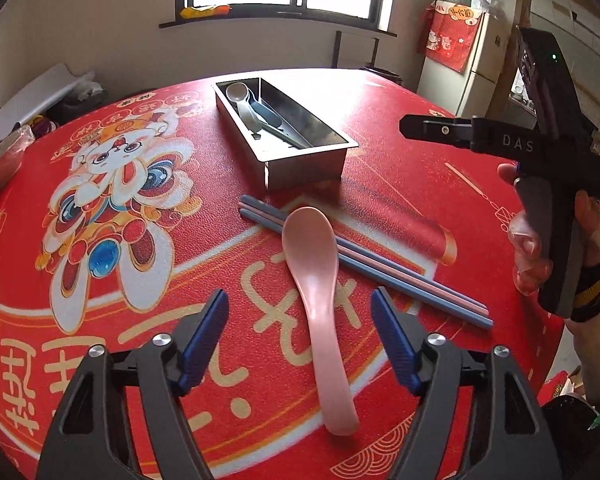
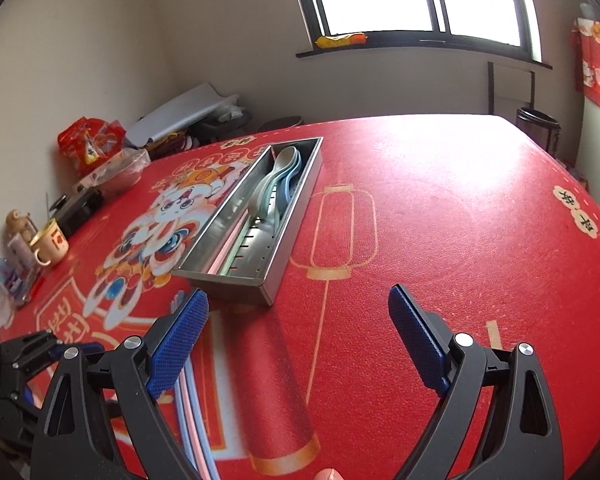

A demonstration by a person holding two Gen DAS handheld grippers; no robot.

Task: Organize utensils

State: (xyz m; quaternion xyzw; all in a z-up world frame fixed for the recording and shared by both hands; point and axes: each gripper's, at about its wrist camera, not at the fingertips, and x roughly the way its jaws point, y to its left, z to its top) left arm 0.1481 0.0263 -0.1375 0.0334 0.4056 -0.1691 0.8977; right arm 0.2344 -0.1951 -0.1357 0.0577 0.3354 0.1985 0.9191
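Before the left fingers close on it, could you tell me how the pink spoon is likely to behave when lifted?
The pink spoon looks glossy and smooth, so it may slip between the fingers. Its bowl rests across the chopsticks, so lifting it could nudge them. It looks rigid, probably ceramic or hard plastic, so a drop might chip it.

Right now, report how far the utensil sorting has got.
Done: pale spoons already lie in the metal tray. In hand: nothing; left gripper open around the pink spoon, right gripper open. Left: that spoon and the chopsticks on the tablecloth.
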